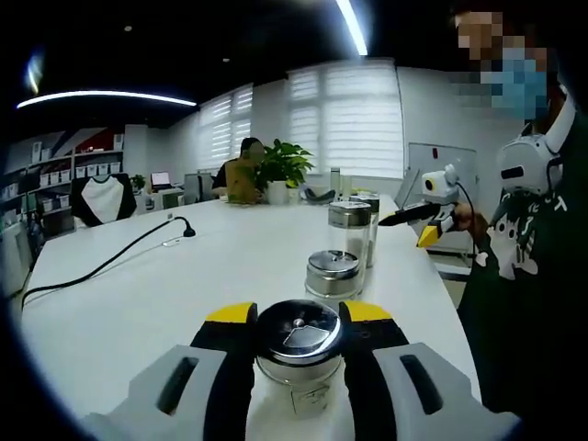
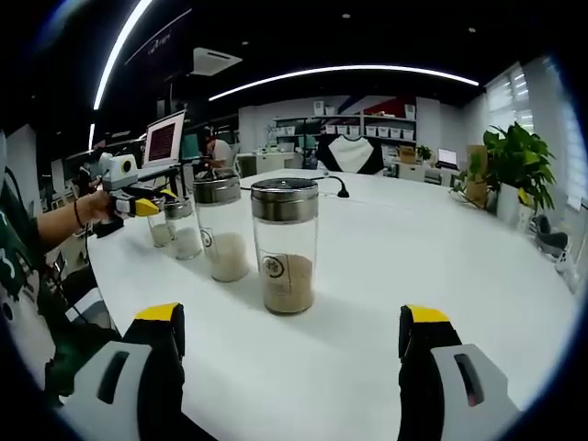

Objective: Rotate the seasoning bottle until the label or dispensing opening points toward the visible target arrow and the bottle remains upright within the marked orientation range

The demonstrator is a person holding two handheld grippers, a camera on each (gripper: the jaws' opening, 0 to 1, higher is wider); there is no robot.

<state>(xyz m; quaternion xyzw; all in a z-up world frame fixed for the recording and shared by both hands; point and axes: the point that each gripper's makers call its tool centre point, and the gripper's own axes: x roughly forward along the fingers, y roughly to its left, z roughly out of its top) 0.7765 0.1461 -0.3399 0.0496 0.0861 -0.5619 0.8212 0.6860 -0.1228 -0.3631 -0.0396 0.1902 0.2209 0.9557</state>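
Brushed steel catches the light first: the short clear-glass seasoning bottle with the round metal shaker lid (image 1: 299, 354) stands upright on the white tabletop (image 1: 138, 294), right between the black, yellow-tipped jaws of the left gripper (image 1: 299, 326). Both jaws press against its sides just under the lid, so I'd call that a firm grasp on the bottle. Its long axis runs straight up, square to the jaws, which suits a twist about that axis. The lid shows a wedge-shaped flap, probably the dispensing opening, pointing up and to the right in the left gripper view. A small pale label sits low on the glass, too blurred to read.

In the right gripper view, the right gripper (image 2: 294, 335) hangs with its jaws spread wide and nothing between them, facing a taller clear jar with a steel lid and tan powder (image 2: 286, 246) that stands well ahead of it. That jar carries a small round emblem I can't make out. Beside it stand a second jar holding white grains (image 2: 223, 230) and two shorter ones beyond.

I see no target arrow on the table from either view, so which way the twist must go is hard to judge. The left hand is the one placed to do the turning.
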